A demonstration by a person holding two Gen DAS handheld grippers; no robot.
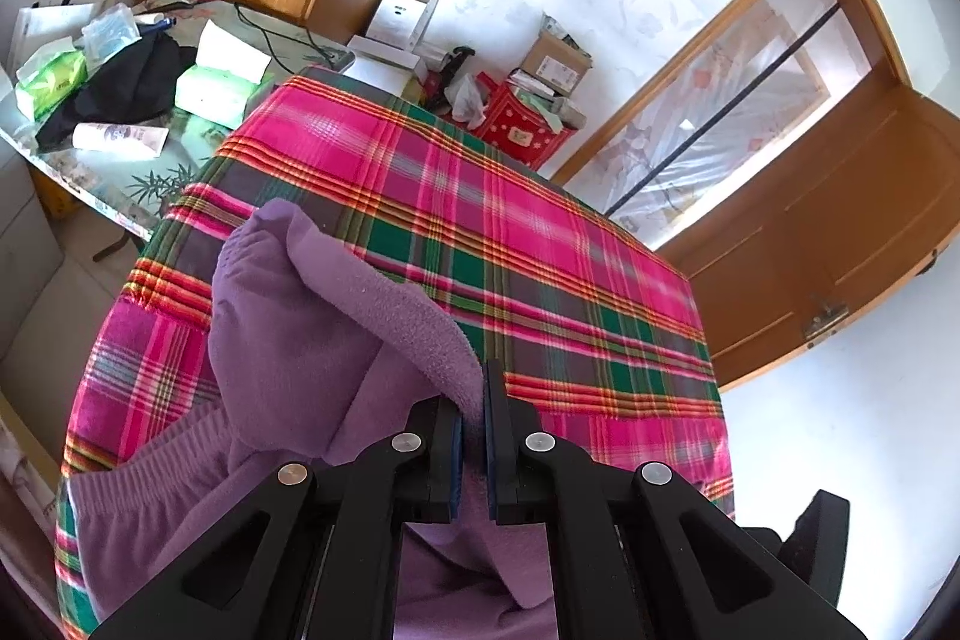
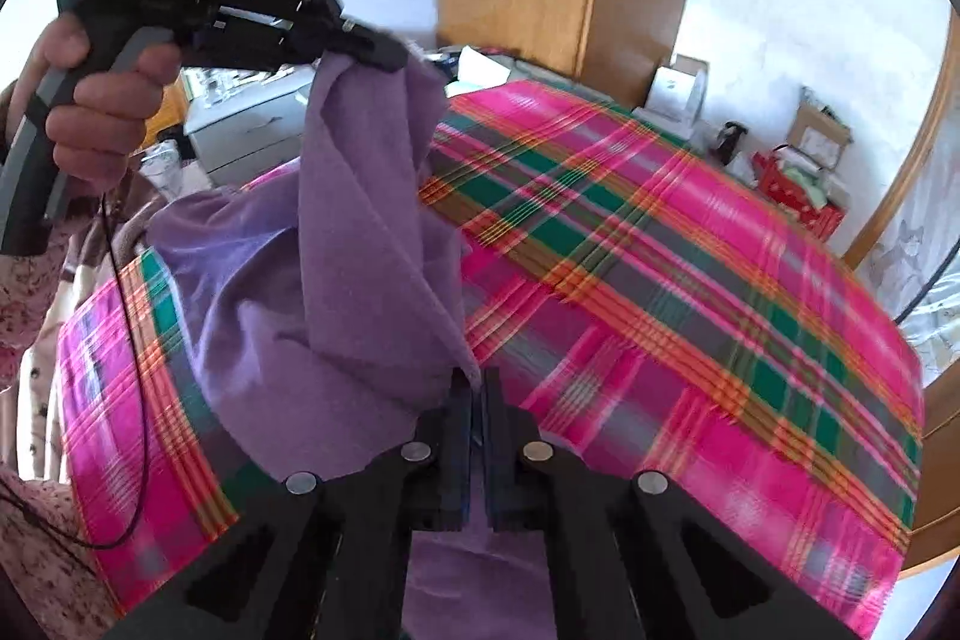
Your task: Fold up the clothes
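Left gripper clenched on purple fleece garment edge; right gripper clenched on adjacent edge. Pull apart taut, lay flat onto plaid cloth ahead of jaws.

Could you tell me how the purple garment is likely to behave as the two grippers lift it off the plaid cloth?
The purple garment will probably stay floppy: it hangs in loose folds from the left gripper. Its fleecy surface suggests it should not slip easily from the right gripper, shut on an edge. It seems light, sagging without pulling taut.
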